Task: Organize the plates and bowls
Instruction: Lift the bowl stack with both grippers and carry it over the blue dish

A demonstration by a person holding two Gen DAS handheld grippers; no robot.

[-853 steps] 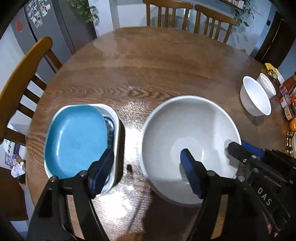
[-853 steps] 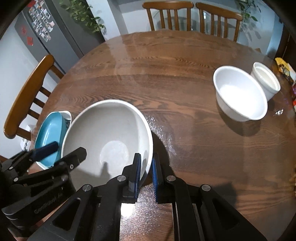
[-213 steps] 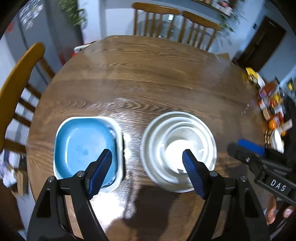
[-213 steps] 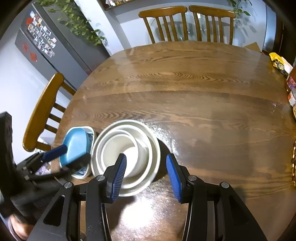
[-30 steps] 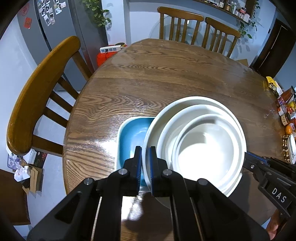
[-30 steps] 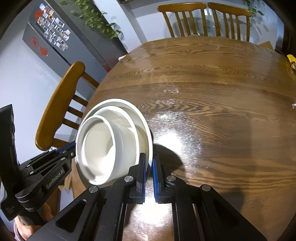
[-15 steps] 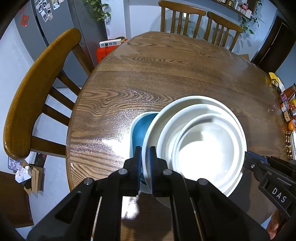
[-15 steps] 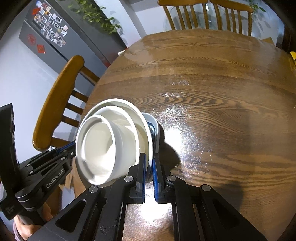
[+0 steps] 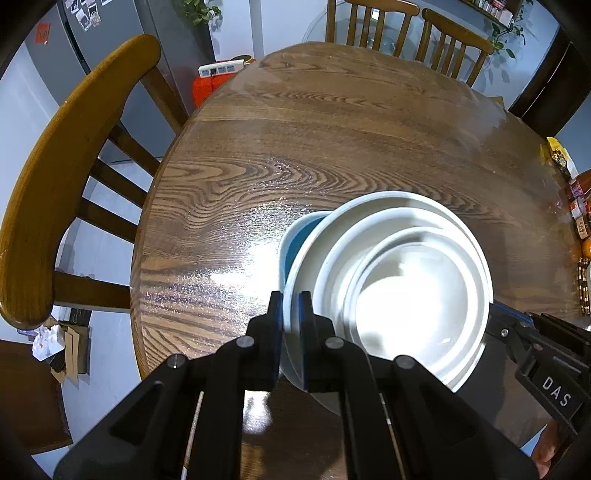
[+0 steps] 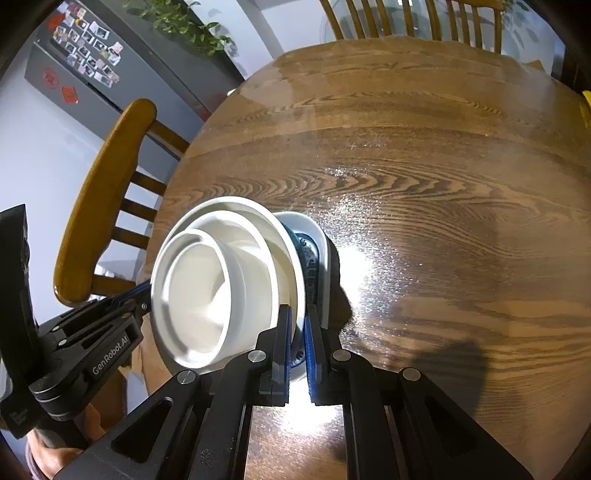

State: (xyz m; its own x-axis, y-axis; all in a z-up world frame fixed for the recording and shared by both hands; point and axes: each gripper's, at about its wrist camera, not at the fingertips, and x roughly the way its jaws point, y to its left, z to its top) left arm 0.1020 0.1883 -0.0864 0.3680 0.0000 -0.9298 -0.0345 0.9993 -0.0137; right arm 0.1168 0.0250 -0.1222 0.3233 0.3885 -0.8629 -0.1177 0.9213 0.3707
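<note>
A stack of nested white bowls hangs just above the blue plate, covering most of it. My left gripper is shut on the near-left rim of the largest bowl. My right gripper is shut on the opposite rim of the bowl stack. In the right wrist view the blue plate lies inside a white square dish, peeking out to the right of the stack. Each view also shows the other gripper: the right one and the left one. Whether the stack touches the plate is hidden.
The round wooden table stretches away beyond the stack. A wooden chair stands close at the left edge, and two more chairs stand at the far side. Jars and packets crowd the right edge.
Both grippers carried the bowl stack down and over the blue plate. Less of the plate shows in the left view; the white dish has come into sight in the right view.
</note>
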